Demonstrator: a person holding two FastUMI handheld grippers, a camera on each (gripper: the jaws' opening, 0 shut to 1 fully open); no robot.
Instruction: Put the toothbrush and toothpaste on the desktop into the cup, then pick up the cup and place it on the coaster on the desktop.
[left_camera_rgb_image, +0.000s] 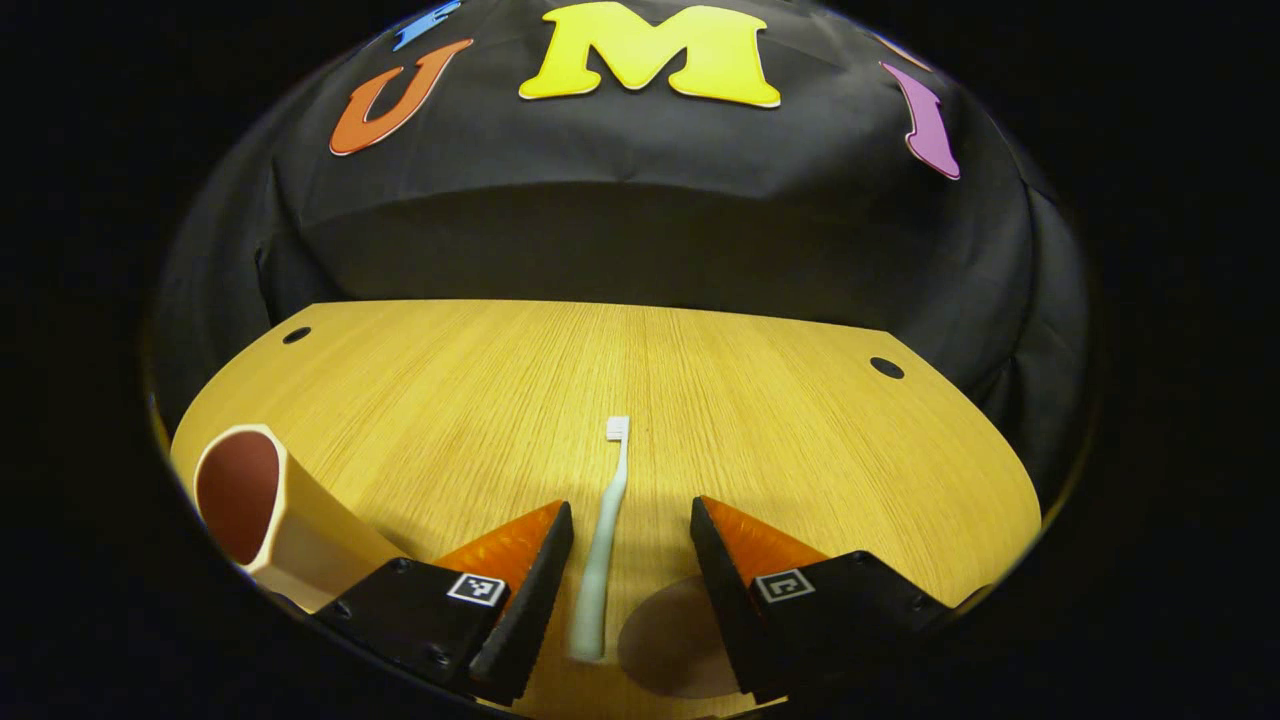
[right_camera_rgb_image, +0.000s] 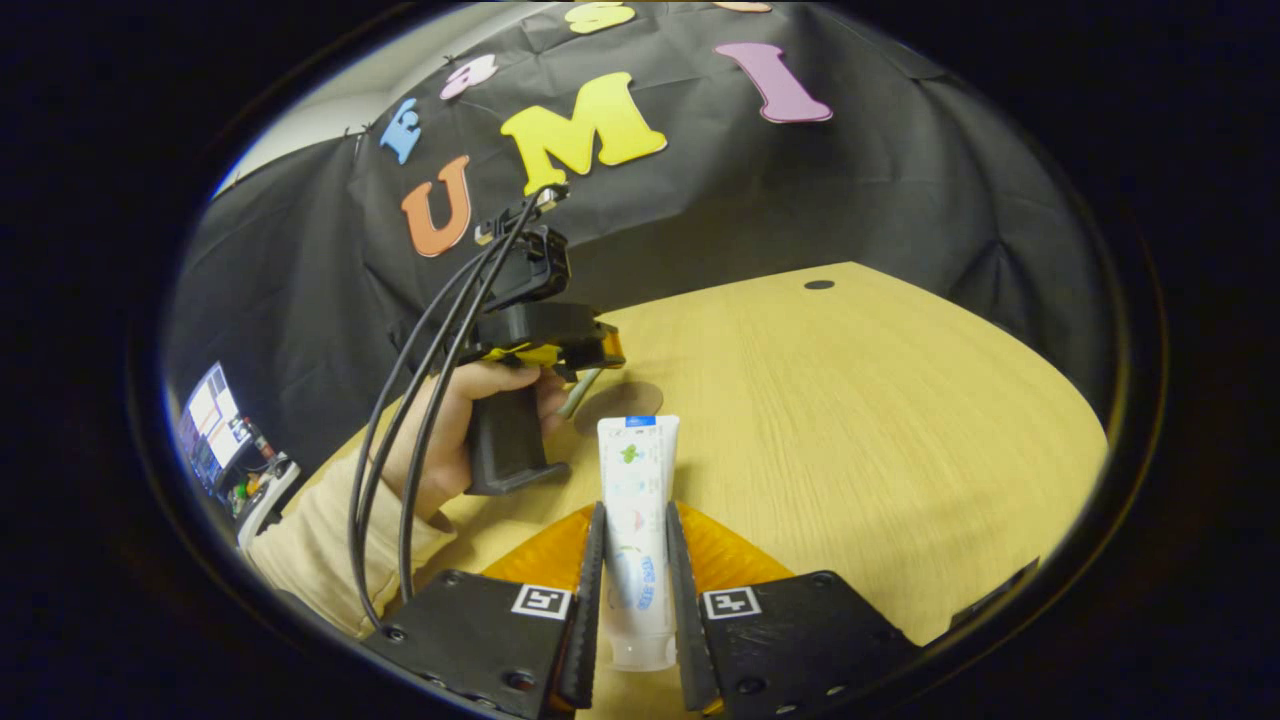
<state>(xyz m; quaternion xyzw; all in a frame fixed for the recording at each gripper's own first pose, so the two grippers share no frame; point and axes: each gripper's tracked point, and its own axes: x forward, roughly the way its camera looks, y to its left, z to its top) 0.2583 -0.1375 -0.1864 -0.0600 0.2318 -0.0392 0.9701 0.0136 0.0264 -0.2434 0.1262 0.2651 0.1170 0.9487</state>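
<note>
The left gripper (left_camera_rgb_image: 630, 530) hangs with fingers spread apart; a hand (right_camera_rgb_image: 455, 425) grips its handle. The right gripper (right_camera_rgb_image: 635, 530) has both fingers pressed together on the toothpaste (right_camera_rgb_image: 637, 500).

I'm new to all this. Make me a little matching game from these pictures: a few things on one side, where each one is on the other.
Things:
1. toothbrush
2. toothpaste
3. cup
4. coaster

Places:
A. clamped between the right tool's fingers
B. lying on the desk between the open left tool's fingers
C. flat under the left tool's right finger
D. far left in the left gripper view

Pairs: 1-B, 2-A, 3-D, 4-C
</note>
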